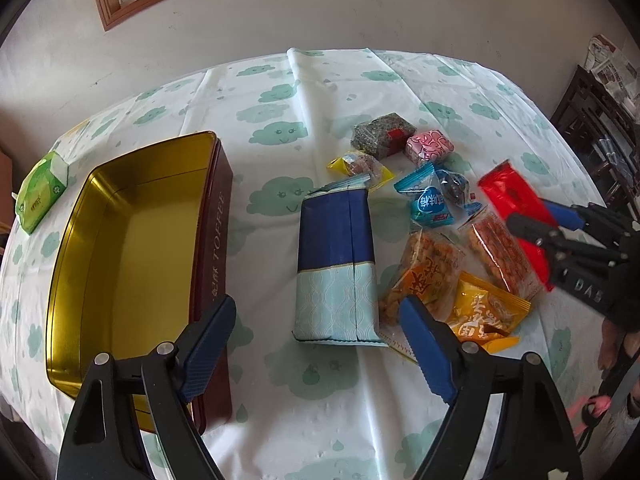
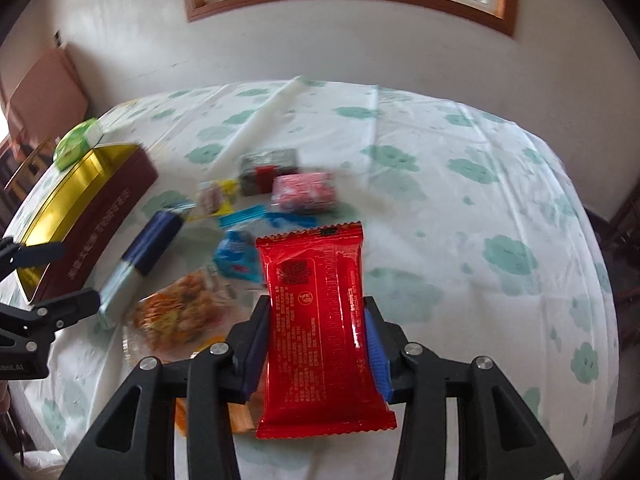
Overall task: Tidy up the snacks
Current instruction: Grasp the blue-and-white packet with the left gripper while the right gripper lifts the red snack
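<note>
Looking along the left wrist view: left gripper hovers over the table, jaws spread wide, nothing between them. Below it lies a blue-and-pale-teal packet on the cloud-print tablecloth. Open gold-lined tin sits to the left, maroon outer wall with "TOFFEE" lettering, nothing visible inside. Green tissue pack sits beyond the tin's far-left corner. Snack pile lies right of the blue packet: yellow-ended candy, dark speckled block, pink wrapped block, blue sachet, two orange peanut-brittle packs, yellow-orange pouch. Right gripper enters from the right edge, clamped on a red packet raised above the pile.

Right wrist view: right gripper pinches the red packet by its long sides, jaws partly closed against the wrapper, printed back facing the camera, packet upright and off the table. Background blurred. Tin is at far left, green pack behind it. Blue-and-teal packet, orange brittle pack, blue sachet, pink block and dark block lie between tin and packet. Left gripper shows at the left edge, spread open.
</note>
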`<action>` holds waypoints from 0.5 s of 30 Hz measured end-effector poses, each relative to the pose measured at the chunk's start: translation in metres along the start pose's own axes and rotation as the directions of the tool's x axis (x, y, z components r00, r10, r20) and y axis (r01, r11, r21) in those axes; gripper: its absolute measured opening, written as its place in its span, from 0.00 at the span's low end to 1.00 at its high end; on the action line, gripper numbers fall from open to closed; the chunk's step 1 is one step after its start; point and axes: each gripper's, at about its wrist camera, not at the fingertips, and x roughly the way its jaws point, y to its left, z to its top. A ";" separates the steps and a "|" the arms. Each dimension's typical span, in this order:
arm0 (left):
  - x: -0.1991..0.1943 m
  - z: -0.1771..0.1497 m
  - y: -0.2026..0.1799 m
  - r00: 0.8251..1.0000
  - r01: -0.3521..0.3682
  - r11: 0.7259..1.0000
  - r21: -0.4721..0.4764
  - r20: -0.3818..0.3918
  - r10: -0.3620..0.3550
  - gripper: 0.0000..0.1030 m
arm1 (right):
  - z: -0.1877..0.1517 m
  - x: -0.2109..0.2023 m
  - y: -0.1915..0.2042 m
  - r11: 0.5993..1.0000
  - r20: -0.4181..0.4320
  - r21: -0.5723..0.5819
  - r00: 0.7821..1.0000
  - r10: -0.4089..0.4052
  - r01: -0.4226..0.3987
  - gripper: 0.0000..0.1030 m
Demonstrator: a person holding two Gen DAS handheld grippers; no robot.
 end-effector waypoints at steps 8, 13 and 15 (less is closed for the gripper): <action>0.015 0.015 0.006 0.998 0.050 0.998 -0.029 -0.047 -0.051 0.74 | -0.020 0.005 -0.056 0.986 -0.016 0.131 0.995 -0.098 0.099 0.43; 0.028 0.023 0.013 0.994 0.066 0.995 -0.078 -0.085 -0.073 0.68 | -0.029 0.010 -0.072 0.979 -0.015 0.163 0.993 -0.120 0.121 0.43; 0.032 0.024 0.013 0.992 0.072 0.994 -0.085 -0.096 -0.080 0.67 | -0.030 0.012 -0.074 0.978 -0.015 0.173 0.993 -0.116 0.117 0.43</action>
